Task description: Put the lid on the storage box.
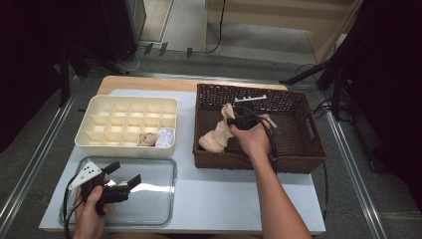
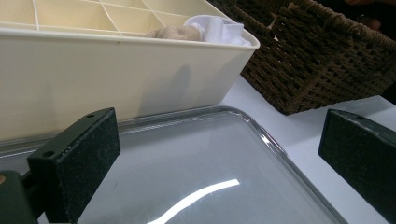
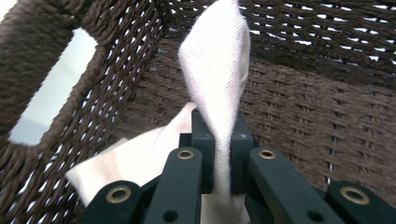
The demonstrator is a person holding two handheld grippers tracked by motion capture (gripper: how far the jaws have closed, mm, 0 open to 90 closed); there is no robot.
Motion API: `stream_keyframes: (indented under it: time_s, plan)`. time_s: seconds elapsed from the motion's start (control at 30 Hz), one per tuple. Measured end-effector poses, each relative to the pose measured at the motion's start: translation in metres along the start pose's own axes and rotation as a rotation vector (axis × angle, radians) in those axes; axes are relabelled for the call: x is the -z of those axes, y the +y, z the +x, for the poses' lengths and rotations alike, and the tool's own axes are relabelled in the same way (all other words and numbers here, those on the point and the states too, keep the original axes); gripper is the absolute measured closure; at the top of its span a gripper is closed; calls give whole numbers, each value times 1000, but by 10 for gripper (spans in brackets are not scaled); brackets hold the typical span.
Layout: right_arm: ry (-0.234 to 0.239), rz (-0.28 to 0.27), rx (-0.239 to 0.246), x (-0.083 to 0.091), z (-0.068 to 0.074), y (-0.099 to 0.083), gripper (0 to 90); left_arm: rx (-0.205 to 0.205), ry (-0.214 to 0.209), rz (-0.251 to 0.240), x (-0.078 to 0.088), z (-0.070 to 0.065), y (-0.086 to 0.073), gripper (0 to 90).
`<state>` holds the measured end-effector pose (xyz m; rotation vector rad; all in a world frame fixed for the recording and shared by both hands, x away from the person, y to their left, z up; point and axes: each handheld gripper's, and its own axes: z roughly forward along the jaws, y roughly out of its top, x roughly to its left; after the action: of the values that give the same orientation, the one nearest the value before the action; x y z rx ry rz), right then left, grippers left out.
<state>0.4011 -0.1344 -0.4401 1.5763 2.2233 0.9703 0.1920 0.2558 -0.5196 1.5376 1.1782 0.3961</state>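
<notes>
Inside the brown wicker basket [image 1: 303, 144] my right gripper [image 1: 234, 121] is shut on a cream cloth [image 1: 217, 135], which hangs from it toward the basket floor. In the right gripper view the cloth [image 3: 219, 65] stands up between the pressed jaws, with the gripper [image 3: 222, 140] near the basket's handle hole [image 3: 51, 88]. My left gripper [image 1: 125, 173] rests open over the clear lid [image 1: 154, 199] at the front left, its jaws wide apart and nothing between them [image 2: 219, 158]. The cream divided organiser [image 1: 127, 124] holds a beige rolled cloth [image 1: 147, 139] and a white one [image 1: 165, 137].
The organiser [image 2: 116, 74] stands just beyond the clear lid [image 2: 210, 163], with the basket [image 2: 322, 60] to its right. A white comb-like strip [image 1: 250, 98] lies on the basket's far rim. The white table top [image 1: 224, 199] ends close behind my hands.
</notes>
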Motion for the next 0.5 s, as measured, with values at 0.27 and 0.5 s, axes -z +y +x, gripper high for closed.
stream_keyframes:
  time_s: [0.27,0.5]
  plan:
    - [13,-48,-2,19,4,-14,865,-6,-9,3,-1,-3,0,0]
    - [14,-105,3,40,5,-25,865,-19,-18,10,-3,-6,-1,0]
